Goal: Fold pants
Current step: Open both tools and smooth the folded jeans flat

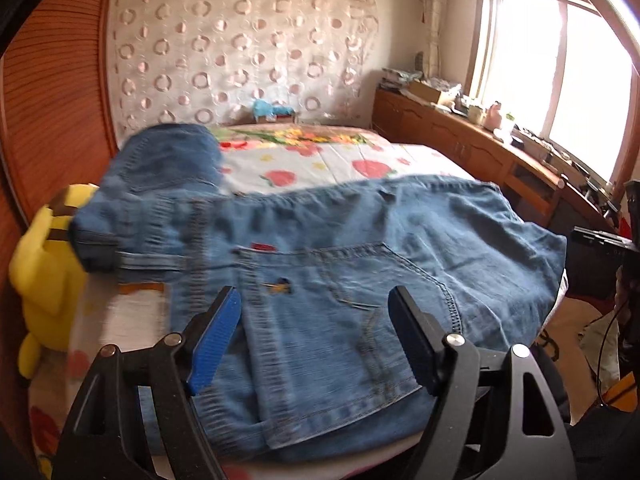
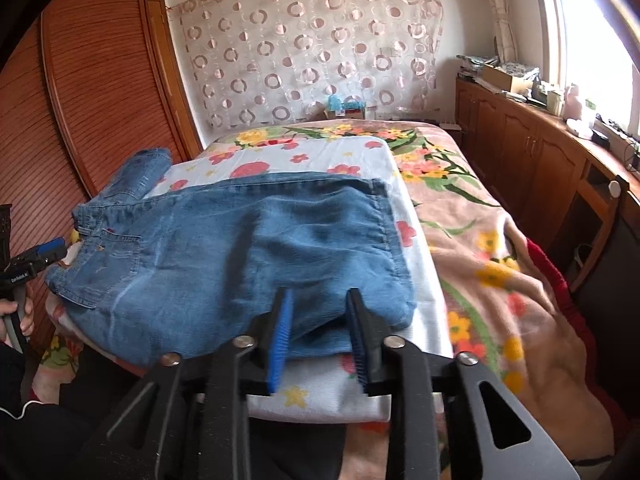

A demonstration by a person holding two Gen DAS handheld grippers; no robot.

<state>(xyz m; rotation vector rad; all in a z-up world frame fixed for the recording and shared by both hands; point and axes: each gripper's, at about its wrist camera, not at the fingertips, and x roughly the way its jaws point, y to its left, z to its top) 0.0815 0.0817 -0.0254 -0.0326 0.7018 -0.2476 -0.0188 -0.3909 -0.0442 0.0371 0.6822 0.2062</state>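
Both claws are open and empty, left gripper [image 1: 314, 300] over the blue denim pants' [image 2: 240, 240] waistband, right gripper [image 2: 318, 304] at the bed's near edge, so a shallow one-layer pinch could drag the fold crooked.

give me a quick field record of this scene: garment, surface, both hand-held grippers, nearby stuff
garment: blue denim pants, lying partly folded
surface: flower-print sheet on the bed
left hand-held gripper: open, over the waistband and pocket end
right hand-held gripper: open, at the folded near edge
nearby: yellow plush toy beside the pants
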